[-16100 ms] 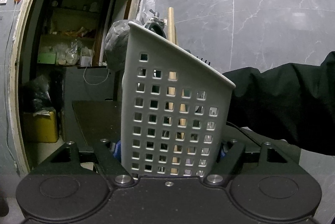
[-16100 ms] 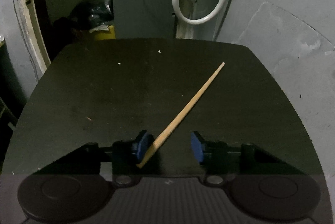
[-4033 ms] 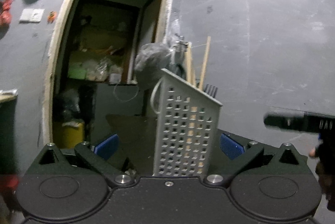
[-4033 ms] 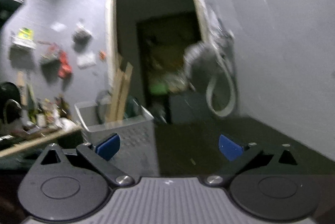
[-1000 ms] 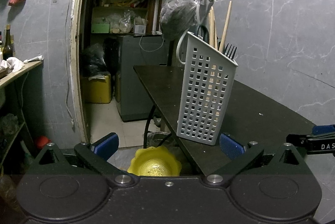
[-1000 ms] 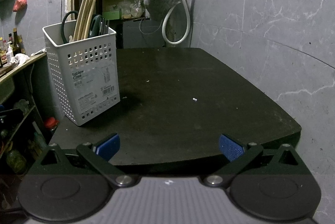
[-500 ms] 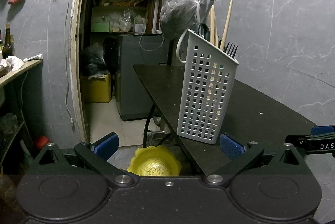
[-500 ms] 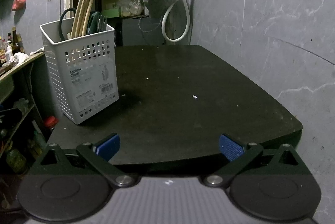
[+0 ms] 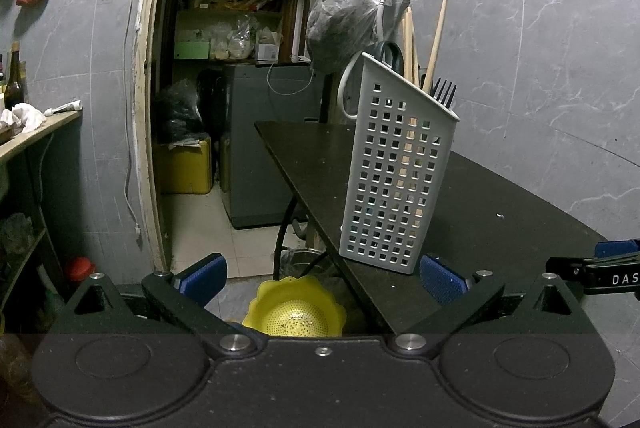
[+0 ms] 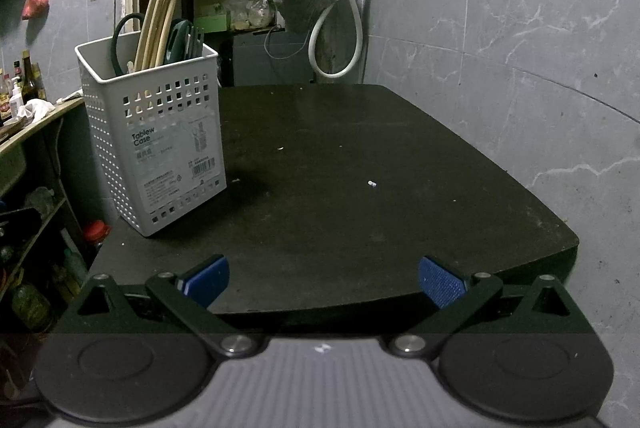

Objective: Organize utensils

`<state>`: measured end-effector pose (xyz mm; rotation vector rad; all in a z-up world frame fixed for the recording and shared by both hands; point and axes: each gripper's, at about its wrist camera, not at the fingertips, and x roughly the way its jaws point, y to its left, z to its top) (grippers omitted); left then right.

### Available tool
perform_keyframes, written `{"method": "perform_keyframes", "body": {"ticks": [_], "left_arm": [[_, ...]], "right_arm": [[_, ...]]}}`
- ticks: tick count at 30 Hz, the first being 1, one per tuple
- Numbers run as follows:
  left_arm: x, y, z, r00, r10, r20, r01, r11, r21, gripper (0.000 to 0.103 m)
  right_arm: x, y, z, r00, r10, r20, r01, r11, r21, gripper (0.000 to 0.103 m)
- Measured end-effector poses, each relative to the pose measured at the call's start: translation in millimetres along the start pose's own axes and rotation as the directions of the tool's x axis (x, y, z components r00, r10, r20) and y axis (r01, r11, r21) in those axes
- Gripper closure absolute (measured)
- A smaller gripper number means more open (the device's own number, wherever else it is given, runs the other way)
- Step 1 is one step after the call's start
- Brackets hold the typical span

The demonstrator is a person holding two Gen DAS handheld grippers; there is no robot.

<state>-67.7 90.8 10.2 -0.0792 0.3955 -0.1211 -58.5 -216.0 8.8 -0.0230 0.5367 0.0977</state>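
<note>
Both grippers (image 9: 322, 278) (image 10: 324, 282) had fingers wide and empty; the basket (image 10: 156, 139) of chopsticks (image 10: 158, 11) stood at the bench's (image 10: 360, 167) left edge.

White perforated caddy (image 10: 154, 135) upright, holding chopsticks (image 10: 160, 15).

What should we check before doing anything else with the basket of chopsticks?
1. White basket standing upright on the black table: ok.
2. Basket safely away from the edge: not ok, it sits close to the table's left edge.
3. Chopsticks, scissors and fork inside the basket: ok.
4. No utensils left lying on the table: ok, only small white crumbs show.
5. Left gripper open and holding nothing: ok.
6. Right gripper open and holding nothing: ok.
</note>
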Motion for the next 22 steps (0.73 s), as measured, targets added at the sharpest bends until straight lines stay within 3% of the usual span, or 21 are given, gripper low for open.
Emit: {"method": "perform_keyframes", "body": {"ticks": [22], "left_arm": [[1.2, 0.4, -0.1, 1.0, 0.0, -0.003, 0.0, 1.0, -0.001, 0.001]], "right_arm": [[1.0, 0.5, -1.4, 1.0, -0.003, -0.007, 0.003, 1.0, -0.001, 0.0]]}}
